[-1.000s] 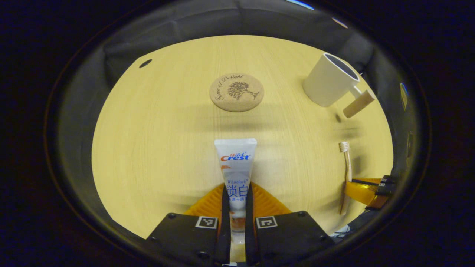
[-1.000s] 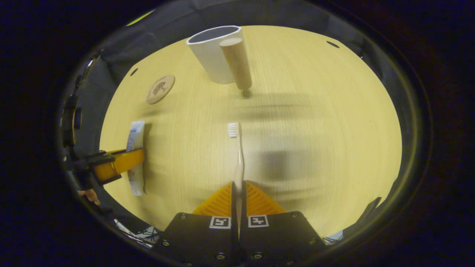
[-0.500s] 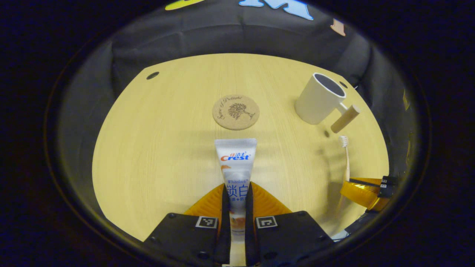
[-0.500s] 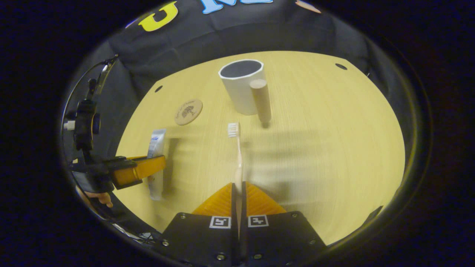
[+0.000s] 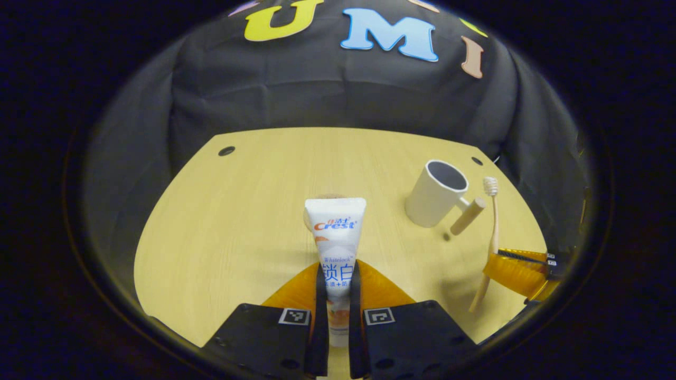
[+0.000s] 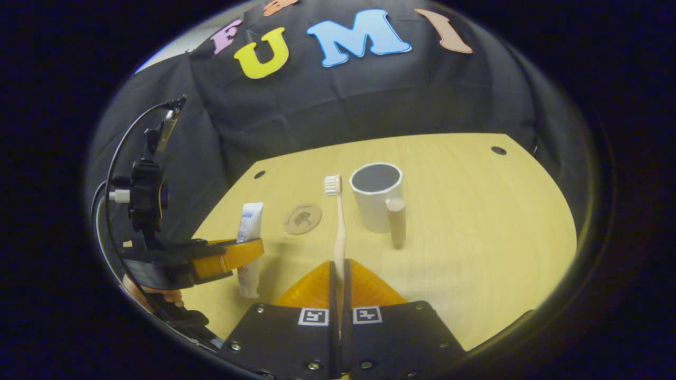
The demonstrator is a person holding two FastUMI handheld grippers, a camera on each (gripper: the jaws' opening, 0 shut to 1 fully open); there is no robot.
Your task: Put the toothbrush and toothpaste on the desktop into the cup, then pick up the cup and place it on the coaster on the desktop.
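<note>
While both items are already up off the desk, neither one is in the cup yet, so the drop-in step is what's coming. The left gripper (image 5: 335, 295) is pinching the toothpaste (image 5: 335, 237) low on the tube, both fingers pressed against it, flat crimped end pointing up and away from the hand. The right gripper (image 6: 338, 287) is clamping the toothbrush (image 6: 337, 221) by the lower handle, bristle head sticking up and the handle running roughly vertical.

The cup (image 6: 376, 196) is standing upright on the desk (image 6: 475, 221), mouth open to the top, its wooden handle (image 6: 396, 221) facing the right gripper. Here's the bit that matters: in the right gripper view the cup is sitting just ahead and a touch to the right of the brush, so that hand looks like the nearer one. In the left gripper view the cup (image 5: 437, 192) is off to the right and farther back.

I'd guess the brush goes first; with its long axis nearly upright, it needs lifting over the rim and lowering straight in.

The coaster (image 6: 302, 218) is lying flat to the left of the cup, near it but apart, between the cup and the toothpaste.
</note>
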